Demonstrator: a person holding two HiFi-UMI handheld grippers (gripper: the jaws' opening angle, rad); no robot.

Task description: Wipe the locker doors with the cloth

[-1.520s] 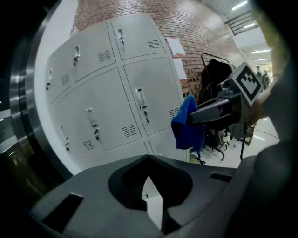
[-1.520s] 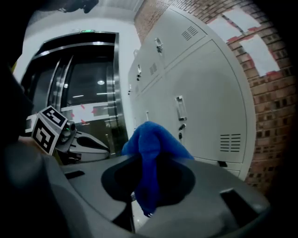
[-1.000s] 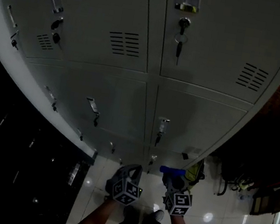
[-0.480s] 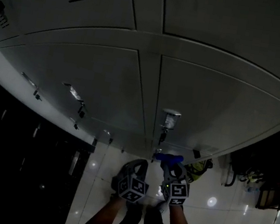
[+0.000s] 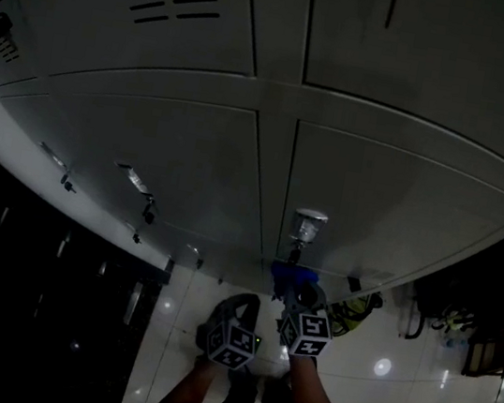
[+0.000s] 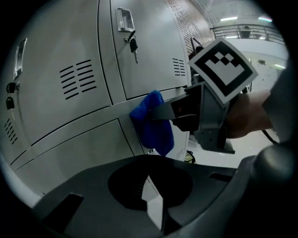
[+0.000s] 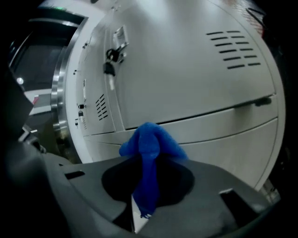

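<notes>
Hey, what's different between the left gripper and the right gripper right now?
The right gripper is shut on the blue cloth; the left gripper is shut on nothing. The right gripper reaches forward to the locker doors, with the cloth by the strip between an upper and a lower door; the left gripper hangs farther back. Both carry a marker cube.
</notes>
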